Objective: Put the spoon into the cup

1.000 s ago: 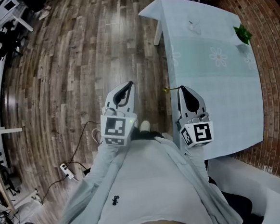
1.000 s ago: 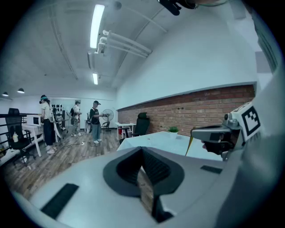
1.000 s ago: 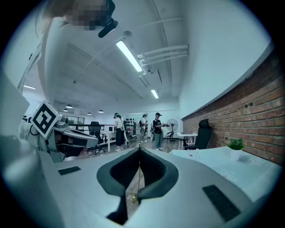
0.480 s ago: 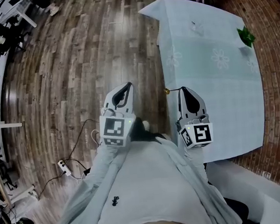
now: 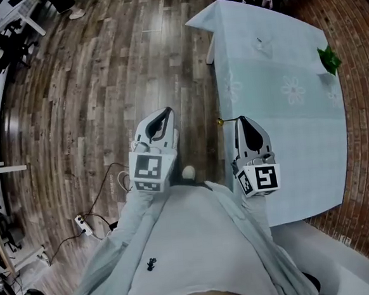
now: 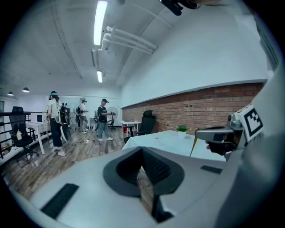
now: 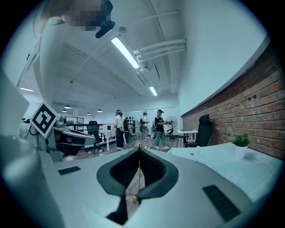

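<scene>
Two things mark this moment: a steady carry and a moving floor. The left tongs (image 5: pixel 169 112), over the dark plank floor (image 5: pixel 91 87), are clenched on nothing. The right tongs (image 5: pixel 241 117), at the left edge of the table (image 5: pixel 286 142), are clamped on the spoon (image 5: pixel 221 120), whose thin gold stem juts leftward from the tips.

Against the head view of a second earlier, both tongs sit at the same spots in the frame. Floor and table have slid beneath them, and a shoe (image 5: pixel 188 172) now shows between the arms. The person is judged to be walking, so this is the carry stage.

The cup (image 5: pixel 261 43), taken to be the small clear thing in the upper right, is well apart from the spoon. The cloth (image 5: pixel 309 121) is pale and smooth, printed with daisies (image 5: pixel 292 89). A leafy green plant (image 5: pixel 328 58) stands at its right edge.
</scene>
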